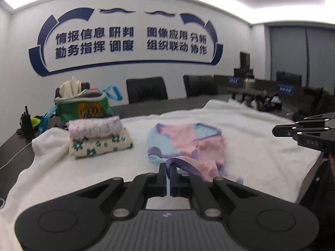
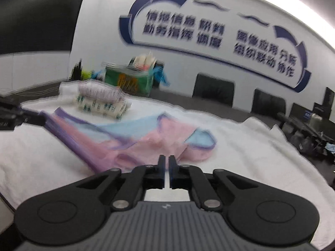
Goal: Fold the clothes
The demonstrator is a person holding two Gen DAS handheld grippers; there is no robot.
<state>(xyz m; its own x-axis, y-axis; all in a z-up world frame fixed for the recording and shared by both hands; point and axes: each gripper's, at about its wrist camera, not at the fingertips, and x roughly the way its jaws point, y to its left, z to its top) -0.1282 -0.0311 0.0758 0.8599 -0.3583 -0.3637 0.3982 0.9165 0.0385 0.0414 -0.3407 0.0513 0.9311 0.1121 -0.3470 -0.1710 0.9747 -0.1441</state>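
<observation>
So the pink-and-blue garment (image 1: pixel 188 142) is on the white towel (image 1: pixel 261 146), straight ahead of both grippers. Left gripper (image 1: pixel 167 167) pinches its purple hem; right gripper (image 2: pixel 166 159) is clamped at its near pink edge.

Pink, light-blue garment (image 1: pixel 188 144) with purple trim, white towel (image 1: pixel 261 146), cream folded cloth (image 1: pixel 100 146) with teal flowers, green bag (image 1: pixel 83 107)

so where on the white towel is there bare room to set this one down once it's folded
Free: the wide strip of white towel right of the pink, blue and purple garment, and the gap between it and the stack of two folded floral cloths. Crowded: the far left, where that stack sits before the green bag.
</observation>
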